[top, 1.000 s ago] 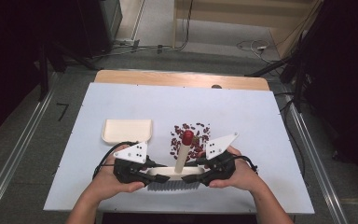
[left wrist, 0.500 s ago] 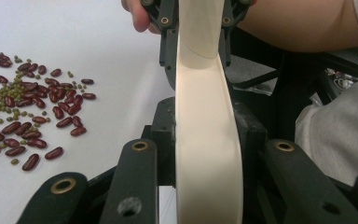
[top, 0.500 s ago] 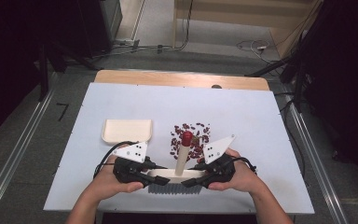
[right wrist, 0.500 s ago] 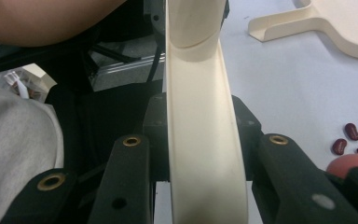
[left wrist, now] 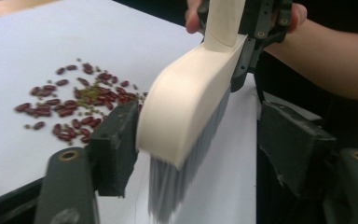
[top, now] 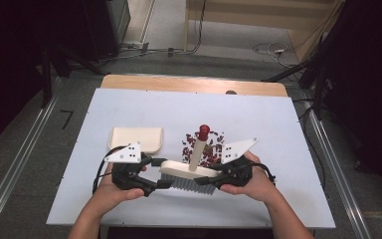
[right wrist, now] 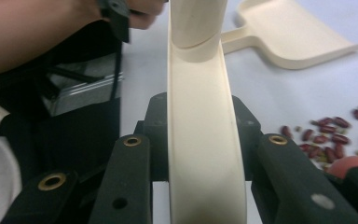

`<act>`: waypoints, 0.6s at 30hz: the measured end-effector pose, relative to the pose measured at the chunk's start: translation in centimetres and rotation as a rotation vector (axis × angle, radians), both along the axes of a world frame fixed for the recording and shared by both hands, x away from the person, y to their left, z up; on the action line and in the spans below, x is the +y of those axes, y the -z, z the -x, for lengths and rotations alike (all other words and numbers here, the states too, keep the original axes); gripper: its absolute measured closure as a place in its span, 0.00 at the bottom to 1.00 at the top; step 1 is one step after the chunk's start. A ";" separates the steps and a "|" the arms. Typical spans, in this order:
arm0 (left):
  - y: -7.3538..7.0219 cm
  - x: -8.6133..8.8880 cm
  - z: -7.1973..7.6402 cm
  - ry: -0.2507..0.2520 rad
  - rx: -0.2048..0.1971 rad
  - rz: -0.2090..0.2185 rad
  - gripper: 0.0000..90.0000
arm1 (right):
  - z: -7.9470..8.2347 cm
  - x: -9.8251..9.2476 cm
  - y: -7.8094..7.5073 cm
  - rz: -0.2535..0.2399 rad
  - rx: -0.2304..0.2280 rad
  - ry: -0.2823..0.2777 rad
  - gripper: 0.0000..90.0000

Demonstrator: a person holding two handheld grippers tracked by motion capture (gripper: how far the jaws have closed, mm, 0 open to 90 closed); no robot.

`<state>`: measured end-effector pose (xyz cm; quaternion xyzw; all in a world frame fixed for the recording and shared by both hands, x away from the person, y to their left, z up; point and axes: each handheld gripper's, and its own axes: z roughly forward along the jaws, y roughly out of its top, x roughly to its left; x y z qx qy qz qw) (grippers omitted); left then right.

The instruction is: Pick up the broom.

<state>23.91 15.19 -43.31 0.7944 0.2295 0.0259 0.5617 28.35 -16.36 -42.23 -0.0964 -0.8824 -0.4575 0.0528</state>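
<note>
Up close, right gripper [right wrist: 200,154] pinching brush [right wrist: 205,140] (left gripper [left wrist: 205,154] freshly opened)

A table [top: 129,107] bears everything. Near its front edge a brush [top: 189,170] lies crosswise between the two grippers: the left gripper [top: 155,173] sits at its left end, jaws apart and just opened, one pad beside the brush head; the right gripper [top: 218,178] clamps its right end. The brush handle [top: 197,152] rises away from the person. Behind the brush, beyond the right gripper, lie scattered beans [top: 206,147]. A dustpan [top: 136,139] lies just behind the left gripper, left of the beans.
</note>
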 end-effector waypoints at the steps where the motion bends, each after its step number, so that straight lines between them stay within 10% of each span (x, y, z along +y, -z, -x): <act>1: 0.0 0.1 0.0 -0.035 -0.005 0.001 0.26 | -0.2 -0.2 0.0 -0.006 0.000 0.016 0.73; 7: 0.2 1.0 -0.2 -0.141 0.008 0.028 0.05 | -1.2 -1.3 -0.4 -0.039 0.004 0.153 0.73; 18: 0.4 3.2 0.0 -0.251 -0.015 0.071 0.00 | -3.3 -4.2 -0.6 -0.063 -0.041 0.561 0.73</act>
